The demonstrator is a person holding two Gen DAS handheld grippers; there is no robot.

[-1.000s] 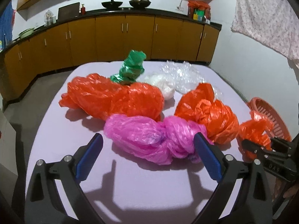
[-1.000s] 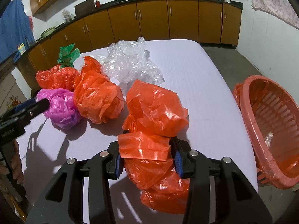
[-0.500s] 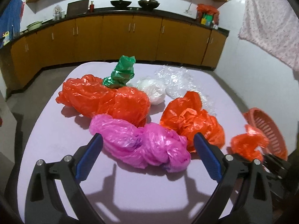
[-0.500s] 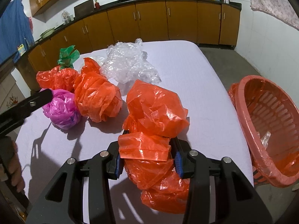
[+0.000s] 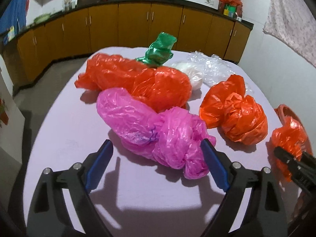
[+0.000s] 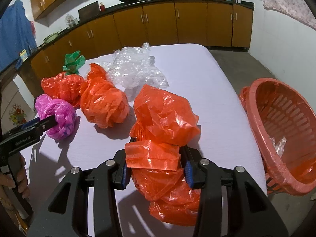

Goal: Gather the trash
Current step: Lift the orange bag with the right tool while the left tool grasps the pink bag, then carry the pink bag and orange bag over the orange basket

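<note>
Between left gripper [image 5: 156, 164] fingers — pink bag [image 5: 156, 130], lengthwise left-to-right

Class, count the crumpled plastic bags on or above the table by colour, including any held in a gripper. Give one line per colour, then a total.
Orange bags: 3
Pink bag: 1
Green bag: 1
White bag: 1
Clear plastic: 1
Total: 7

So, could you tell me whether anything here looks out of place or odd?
Nothing looks damaged or spilled. The basket stands tilted off the table's right edge, its opening facing the table. Otherwise only crumpled bags lie scattered, one orange bag clamped in the right gripper.
</note>
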